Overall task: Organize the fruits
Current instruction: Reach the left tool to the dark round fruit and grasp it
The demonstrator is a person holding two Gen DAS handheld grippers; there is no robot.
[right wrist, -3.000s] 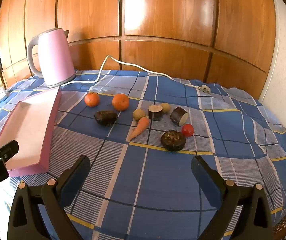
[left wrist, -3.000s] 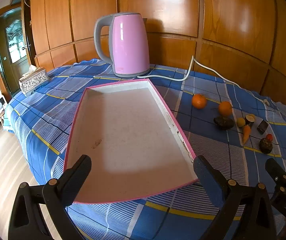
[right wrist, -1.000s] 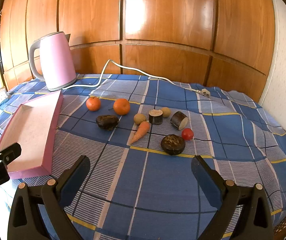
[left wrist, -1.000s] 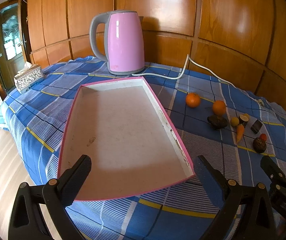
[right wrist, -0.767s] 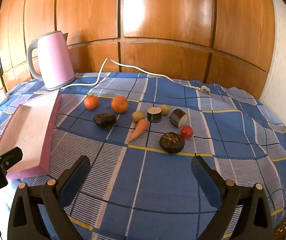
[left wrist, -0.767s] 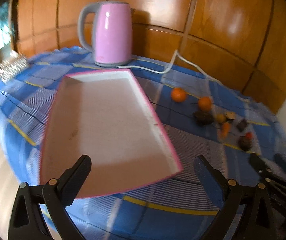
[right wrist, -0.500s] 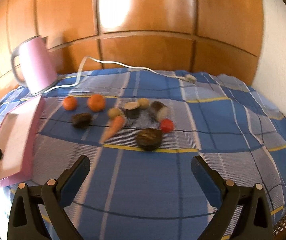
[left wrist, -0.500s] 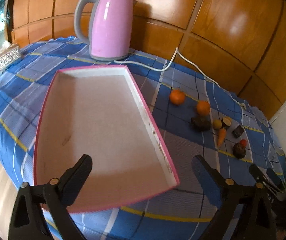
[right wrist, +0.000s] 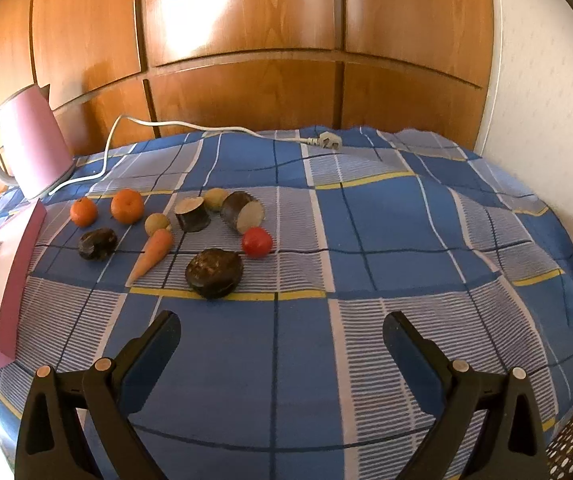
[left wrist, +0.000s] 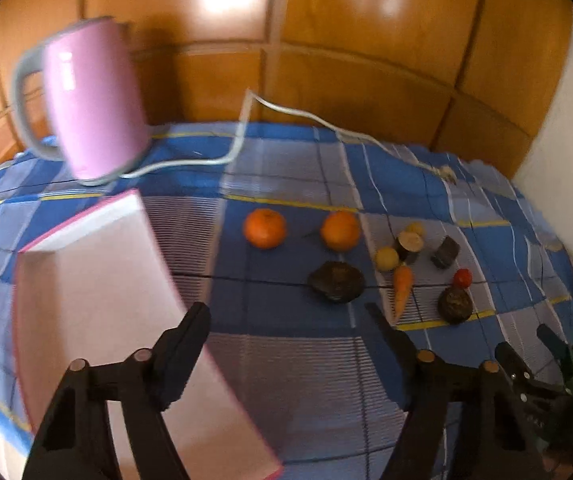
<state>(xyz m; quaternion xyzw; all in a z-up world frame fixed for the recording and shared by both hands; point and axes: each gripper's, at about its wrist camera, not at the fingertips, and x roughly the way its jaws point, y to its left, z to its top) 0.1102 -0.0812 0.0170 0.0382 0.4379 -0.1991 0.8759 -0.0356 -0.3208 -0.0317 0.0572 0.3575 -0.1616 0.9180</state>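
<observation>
Two oranges (left wrist: 265,228) (left wrist: 340,230), a carrot (right wrist: 152,254), a red tomato (right wrist: 257,242), small yellow fruits (right wrist: 157,223), cut dark pieces (right wrist: 192,213) and two dark round fruits (right wrist: 214,273) (right wrist: 97,243) lie on the blue checked cloth. A pink-rimmed tray (left wrist: 98,304) lies at the left; its edge shows in the right wrist view (right wrist: 10,276). My left gripper (left wrist: 290,320) is open, above the cloth just right of the tray. My right gripper (right wrist: 280,328) is open and empty, in front of the near dark fruit.
A pink kettle (left wrist: 92,100) stands at the back left with its white cord (right wrist: 214,128) and plug across the cloth. Wooden panels rise behind. A white wall (right wrist: 546,80) is at the right. The cloth drops off at the near and right edges.
The left view has swung right and moved forward: the tray slid to the left and the fruits now sit ahead of it. The right view has shifted right and closer to the fruits.
</observation>
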